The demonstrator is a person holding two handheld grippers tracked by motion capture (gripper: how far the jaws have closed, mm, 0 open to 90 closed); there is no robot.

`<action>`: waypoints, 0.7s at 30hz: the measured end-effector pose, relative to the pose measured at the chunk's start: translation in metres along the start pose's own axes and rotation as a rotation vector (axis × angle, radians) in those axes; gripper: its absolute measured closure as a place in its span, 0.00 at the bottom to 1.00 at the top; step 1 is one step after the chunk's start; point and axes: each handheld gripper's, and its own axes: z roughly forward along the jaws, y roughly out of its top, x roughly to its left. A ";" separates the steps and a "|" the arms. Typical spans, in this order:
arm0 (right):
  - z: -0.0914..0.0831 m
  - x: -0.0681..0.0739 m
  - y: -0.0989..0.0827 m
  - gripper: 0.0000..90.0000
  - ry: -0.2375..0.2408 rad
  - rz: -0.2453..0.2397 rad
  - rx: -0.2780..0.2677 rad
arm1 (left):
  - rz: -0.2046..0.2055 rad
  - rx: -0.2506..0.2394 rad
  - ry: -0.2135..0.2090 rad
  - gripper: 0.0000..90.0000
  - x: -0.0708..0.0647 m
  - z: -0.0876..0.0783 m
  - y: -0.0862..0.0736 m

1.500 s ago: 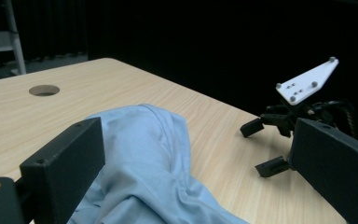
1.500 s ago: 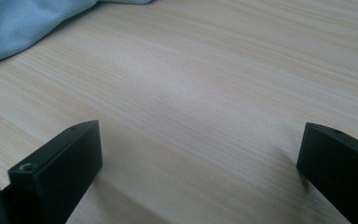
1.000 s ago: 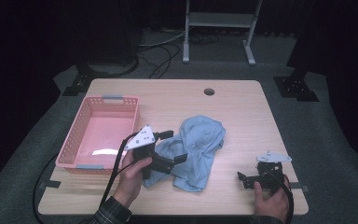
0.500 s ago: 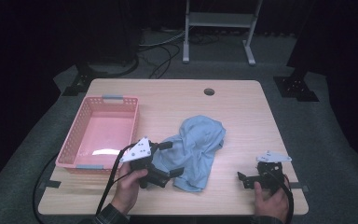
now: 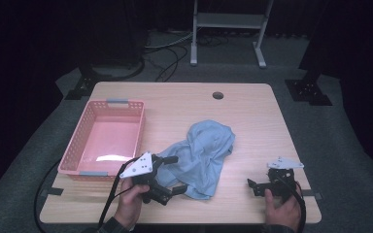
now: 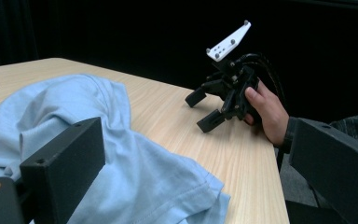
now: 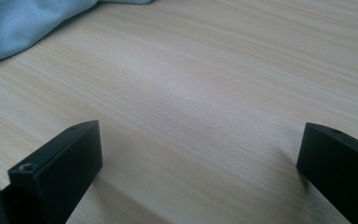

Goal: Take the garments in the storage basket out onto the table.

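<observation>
In the right gripper view the blue cloth is cut off by the top and left edges, and its folds hide its underside from every camera.

- The right tongs are seen from behind, with two black jaws rising from the bottom edge, one at the left and one at the right.
- The jaws are held wide apart, and nothing is gripped between them.
- Bare pale wooden surface is shown in the gap and beyond it, its grain running across.
- A fold of light blue cloth is seen at the far left, lying on the surface, well apart from both jaws.
</observation>
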 end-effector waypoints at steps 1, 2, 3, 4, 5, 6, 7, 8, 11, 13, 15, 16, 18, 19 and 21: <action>0.000 0.000 0.000 0.00 0.000 0.000 0.000 | -0.001 0.003 0.001 0.03 0.000 0.000 -0.001; 0.000 0.000 0.000 0.00 0.000 0.001 0.000 | 0.000 0.006 0.000 0.03 0.000 -0.001 -0.002; 0.000 0.000 0.000 0.00 0.000 0.000 0.000 | 0.001 0.006 -0.002 0.03 0.000 -0.001 -0.003; 0.000 0.000 0.000 0.00 0.000 0.000 0.000 | 0.001 0.006 -0.004 0.03 -0.001 -0.001 -0.003; 0.000 0.000 0.000 0.00 0.000 0.000 0.000 | 0.007 0.009 -0.008 0.03 -0.001 -0.001 -0.004; 0.000 0.000 0.000 0.00 0.000 0.001 0.000 | 0.006 0.009 -0.011 0.03 -0.002 -0.001 -0.005; 0.000 0.000 0.000 0.00 0.000 0.000 0.000 | 0.001 0.009 -0.014 0.03 -0.002 -0.002 -0.007; 0.000 0.000 0.000 0.00 0.000 0.001 0.000 | 0.002 0.010 -0.018 0.03 -0.003 -0.002 -0.007; 0.000 0.000 0.000 0.00 0.000 0.000 0.000 | 0.016 0.019 -0.019 0.03 -0.005 -0.002 -0.009; 0.000 0.000 0.000 0.00 0.000 0.000 0.000 | 0.024 0.022 -0.018 0.03 -0.005 -0.003 -0.011; 0.000 0.000 0.000 0.00 0.000 0.001 -0.001 | 0.024 0.030 -0.012 0.03 -0.005 -0.004 -0.013; 0.000 0.000 0.000 0.00 0.000 0.001 -0.001 | 0.023 0.030 -0.012 0.03 -0.005 -0.004 -0.014; 0.000 0.000 0.000 0.00 -0.001 0.004 -0.001 | 0.017 0.031 -0.013 0.03 -0.005 -0.004 -0.015; 0.000 0.000 0.000 0.00 -0.004 0.006 -0.001 | 0.020 0.037 -0.010 0.03 -0.005 -0.004 -0.016; 0.000 0.001 0.000 0.00 -0.006 0.007 -0.001 | 0.021 0.044 -0.008 0.03 -0.005 -0.005 -0.017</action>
